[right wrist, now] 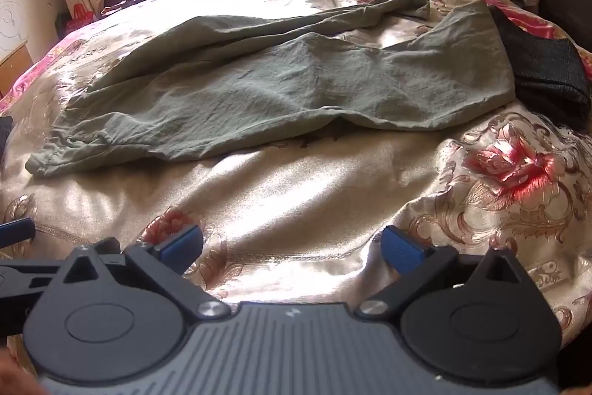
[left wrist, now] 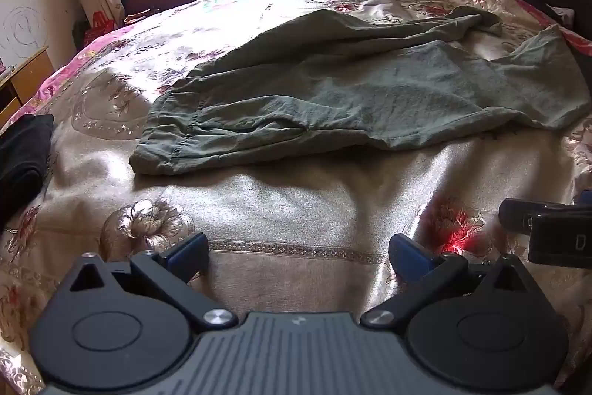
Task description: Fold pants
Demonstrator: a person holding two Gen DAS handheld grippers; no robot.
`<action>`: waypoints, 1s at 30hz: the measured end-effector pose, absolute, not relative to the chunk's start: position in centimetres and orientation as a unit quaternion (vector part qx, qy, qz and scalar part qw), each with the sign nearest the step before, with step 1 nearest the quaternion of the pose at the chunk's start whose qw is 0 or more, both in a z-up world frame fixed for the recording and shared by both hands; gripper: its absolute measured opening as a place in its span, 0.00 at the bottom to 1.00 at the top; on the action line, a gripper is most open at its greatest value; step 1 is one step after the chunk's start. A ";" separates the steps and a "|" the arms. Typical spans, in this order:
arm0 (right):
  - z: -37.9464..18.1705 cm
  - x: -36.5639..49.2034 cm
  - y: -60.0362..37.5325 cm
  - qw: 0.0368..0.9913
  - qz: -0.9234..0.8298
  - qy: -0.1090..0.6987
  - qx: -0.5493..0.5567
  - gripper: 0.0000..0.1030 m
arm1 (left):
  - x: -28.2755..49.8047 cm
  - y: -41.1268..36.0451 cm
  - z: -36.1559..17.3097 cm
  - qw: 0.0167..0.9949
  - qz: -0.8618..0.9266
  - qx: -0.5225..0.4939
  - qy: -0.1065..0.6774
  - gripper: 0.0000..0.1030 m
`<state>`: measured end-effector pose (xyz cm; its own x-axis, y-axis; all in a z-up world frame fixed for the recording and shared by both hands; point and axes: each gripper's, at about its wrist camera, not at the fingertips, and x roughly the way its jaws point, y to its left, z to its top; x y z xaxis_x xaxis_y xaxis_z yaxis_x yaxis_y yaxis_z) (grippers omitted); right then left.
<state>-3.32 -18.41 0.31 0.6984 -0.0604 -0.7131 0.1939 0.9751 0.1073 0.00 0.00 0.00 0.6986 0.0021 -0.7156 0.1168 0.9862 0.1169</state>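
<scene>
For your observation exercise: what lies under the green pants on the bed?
The green pants lie on the floral bedspread, which shows all around them. Anything else beneath the fabric is covered and cannot be seen.

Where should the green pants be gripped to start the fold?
Take the pants at the gathered waistband, coming from the near left: it lies flat and free at the left end, while the legs trail off right, one twisted.

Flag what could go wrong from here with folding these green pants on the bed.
1. The green pants lie rumpled, one leg bunched at the far end; a fold started now may lock in creases.
2. Dark clothing touches the leg end and could get dragged along.
3. Both open grippers, left gripper and right gripper, might pinch the satin bedspread too.
</scene>
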 end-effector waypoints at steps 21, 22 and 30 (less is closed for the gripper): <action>-0.1 -3.0 -17.3 0.916 -0.062 0.392 0.056 0.98 | 0.0 0.5 -0.2 0.921 -0.029 0.069 0.383 1.00; -0.1 -3.0 -17.3 0.916 -0.062 0.392 0.056 0.98 | 0.0 0.5 -0.2 0.921 -0.029 0.068 0.383 1.00; -0.2 -2.9 -17.2 0.915 -0.063 0.396 0.048 0.98 | 0.1 0.7 -0.1 0.921 -0.029 0.062 0.383 1.00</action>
